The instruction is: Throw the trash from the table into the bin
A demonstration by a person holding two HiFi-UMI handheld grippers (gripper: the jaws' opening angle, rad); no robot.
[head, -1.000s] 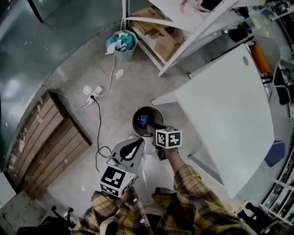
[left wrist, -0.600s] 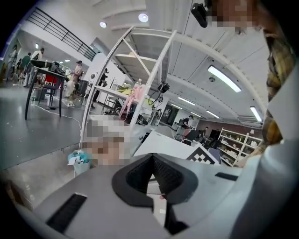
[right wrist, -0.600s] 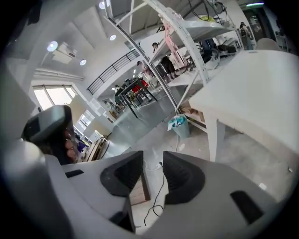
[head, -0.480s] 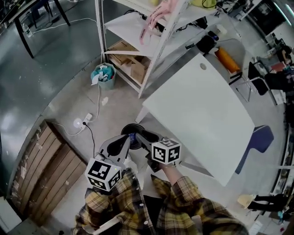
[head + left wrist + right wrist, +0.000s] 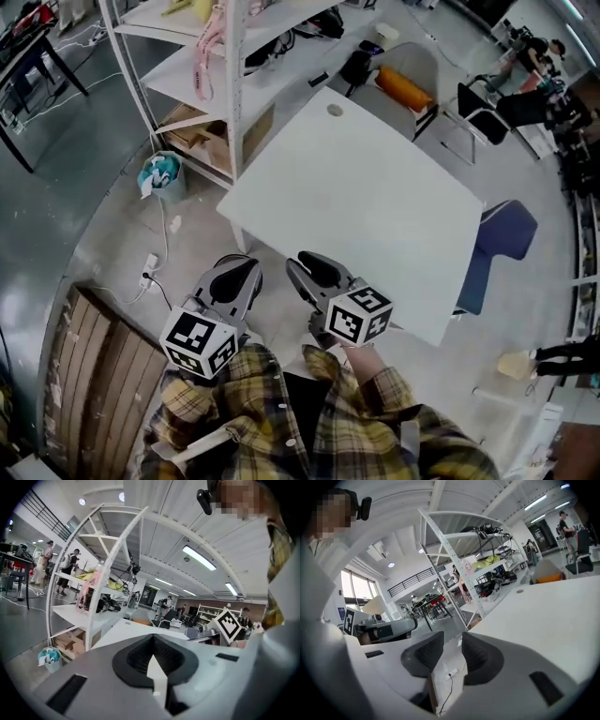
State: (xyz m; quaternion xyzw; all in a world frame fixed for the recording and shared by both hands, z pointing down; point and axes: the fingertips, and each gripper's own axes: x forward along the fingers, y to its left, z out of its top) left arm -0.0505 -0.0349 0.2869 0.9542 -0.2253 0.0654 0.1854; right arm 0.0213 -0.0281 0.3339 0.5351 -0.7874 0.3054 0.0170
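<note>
left gripper (image 5: 247,272) pressed together, right gripper (image 5: 302,262) spread and empty, both at white table's (image 5: 375,202) near edge, teal wastebasket (image 5: 162,178) left of it

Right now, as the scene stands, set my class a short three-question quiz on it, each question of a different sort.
1. True or false: the right hand-held gripper has its jaws apart, with nothing between them.
2. What colour is the chair beside the white table?
3. Where does the teal bin stand? A) on the table; B) on the floor by the shelf unit; C) on the chair.

Key: 1 true; 2 blue; 3 B.
</note>
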